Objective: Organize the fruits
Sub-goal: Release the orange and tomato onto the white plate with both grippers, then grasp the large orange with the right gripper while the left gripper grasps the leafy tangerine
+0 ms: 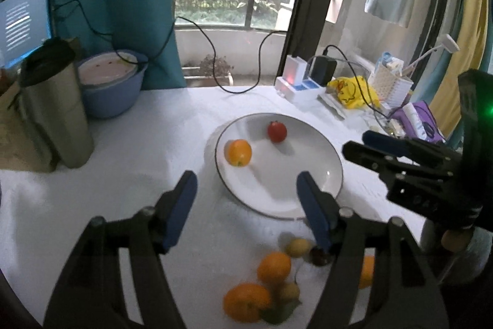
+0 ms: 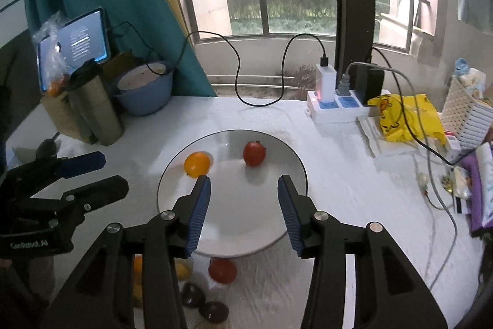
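Left claw (image 1: 246,196) open, orange (image 1: 238,152) on plate (image 1: 320,144)

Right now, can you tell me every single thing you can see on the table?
Round white plate: one, table middle.
Orange fruit on plate: one, left side.
Red tomato-like fruit on plate: one, far side.
Loose fruits: several, orange, yellow, red, dark, near the plate's front edge.
Steel tumbler: one, far left.
Blue basin: one, behind tumbler.
White power strip: one, with chargers, right.
Yellow bag: one, right.
White basket: one, far right.
Left gripper: black, blue pads, open.
Right gripper: same, open.
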Available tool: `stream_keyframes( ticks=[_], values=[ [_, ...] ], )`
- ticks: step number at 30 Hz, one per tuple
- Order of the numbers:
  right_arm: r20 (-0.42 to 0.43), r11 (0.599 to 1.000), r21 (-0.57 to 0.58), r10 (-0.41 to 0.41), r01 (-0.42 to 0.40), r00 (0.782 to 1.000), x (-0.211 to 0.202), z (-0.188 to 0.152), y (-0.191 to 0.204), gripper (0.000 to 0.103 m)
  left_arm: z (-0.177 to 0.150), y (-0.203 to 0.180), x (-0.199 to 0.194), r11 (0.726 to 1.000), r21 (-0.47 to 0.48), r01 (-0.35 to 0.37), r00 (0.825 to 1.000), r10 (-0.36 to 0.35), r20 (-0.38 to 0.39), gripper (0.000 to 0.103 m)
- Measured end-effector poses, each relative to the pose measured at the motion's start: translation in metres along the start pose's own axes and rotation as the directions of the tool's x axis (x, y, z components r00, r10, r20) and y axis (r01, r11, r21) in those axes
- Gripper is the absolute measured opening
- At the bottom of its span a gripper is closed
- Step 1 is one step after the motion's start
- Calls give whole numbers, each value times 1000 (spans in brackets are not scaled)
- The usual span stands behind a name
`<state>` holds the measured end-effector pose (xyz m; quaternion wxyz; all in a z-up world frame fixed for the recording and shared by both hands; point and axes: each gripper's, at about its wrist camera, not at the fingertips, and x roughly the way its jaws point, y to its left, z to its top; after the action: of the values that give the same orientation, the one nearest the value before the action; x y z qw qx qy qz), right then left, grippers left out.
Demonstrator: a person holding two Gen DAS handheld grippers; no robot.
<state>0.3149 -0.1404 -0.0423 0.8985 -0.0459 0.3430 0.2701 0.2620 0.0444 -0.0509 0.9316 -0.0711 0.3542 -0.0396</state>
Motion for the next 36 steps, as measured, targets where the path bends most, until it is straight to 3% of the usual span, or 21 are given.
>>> stream_keyframes(
  ticks=[4,6,14,25,31,36],
  values=[
    [15,1000,2,-10,10,1000,-21,-10,2,55,-14,2,-18,1000,-9,-5,999,6,36,69],
    [20,1000,5,-15,15,1000,-31,-17,2,55,-23,1,-23,999,11,-43,998,42,57,69],
    [11,999,23,-25,24,1000,-55,-44,0,55,-55,6,-32,999,-7,-34,999,34,36,69],
    [-67,998,48,30,-27,997,-57,-98,14,56,-100,9,-33,998,-55,-35,999,33,-30,69],
    [-98,997,67,49,-43,994,-55,-120,20,56,-108,12,-27,997,-76,12,998,-16,-54,69],
    [-105,996,77,57,-49,993,-55,-127,21,56,-112,9,-25,1000,-8,27,996,-28,-81,69]
  ],
)
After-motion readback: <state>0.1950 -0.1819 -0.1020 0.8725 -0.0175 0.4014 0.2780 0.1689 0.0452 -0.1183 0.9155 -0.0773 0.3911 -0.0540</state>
